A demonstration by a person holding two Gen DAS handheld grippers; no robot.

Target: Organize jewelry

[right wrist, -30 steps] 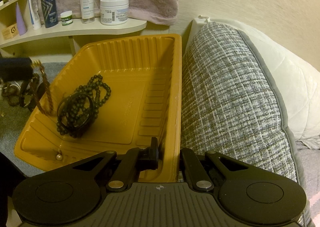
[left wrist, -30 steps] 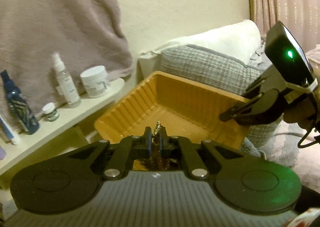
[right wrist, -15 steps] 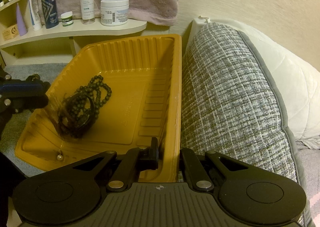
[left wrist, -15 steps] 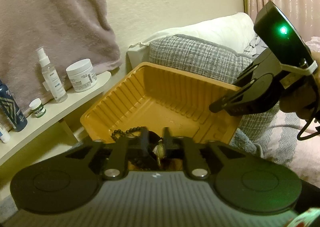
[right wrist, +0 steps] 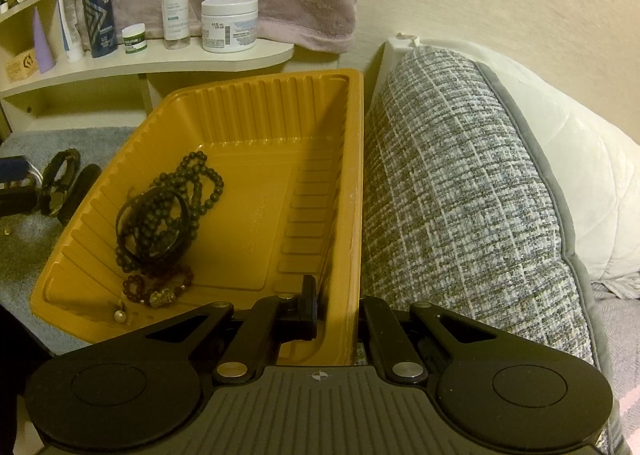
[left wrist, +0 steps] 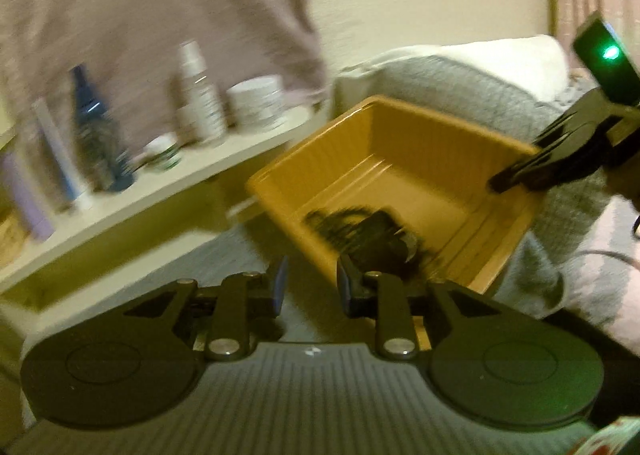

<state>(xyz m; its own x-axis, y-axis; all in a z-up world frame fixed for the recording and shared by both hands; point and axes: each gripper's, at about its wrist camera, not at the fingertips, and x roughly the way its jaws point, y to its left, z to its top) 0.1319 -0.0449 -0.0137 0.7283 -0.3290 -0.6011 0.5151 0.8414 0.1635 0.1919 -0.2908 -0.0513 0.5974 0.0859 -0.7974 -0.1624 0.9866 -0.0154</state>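
Note:
An orange ribbed tray (right wrist: 256, 95) leans against a cushion. In it lie a black bead necklace (right wrist: 202, 179), a black band bracelet (right wrist: 154, 231), a reddish-brown bead chain with a gold charm (right wrist: 160, 289) and a small pearl piece (right wrist: 119, 315). My right gripper (right wrist: 340, 311) is shut on the tray's near right wall. My left gripper (left wrist: 310, 287) stands open and holds nothing, just outside the tray's (left wrist: 420, 159) left rim, over grey cloth. In the blurred left wrist view the jewelry (left wrist: 368, 231) shows as a dark heap. The right gripper (left wrist: 516, 177) grips the tray's far edge there.
Dark bracelets (right wrist: 60, 183) lie on the grey cloth (right wrist: 24, 239) left of the tray, by the left gripper (right wrist: 16, 185). A shelf (right wrist: 180, 59) behind carries bottles and a white jar (right wrist: 229, 25) under a hanging towel. A woven cushion (right wrist: 460, 195) and a white pillow (right wrist: 580, 159) flank the right.
My left gripper opened and let the bead chain fall into the tray, then drew back left out of the tray. My right gripper kept its hold and did not move.

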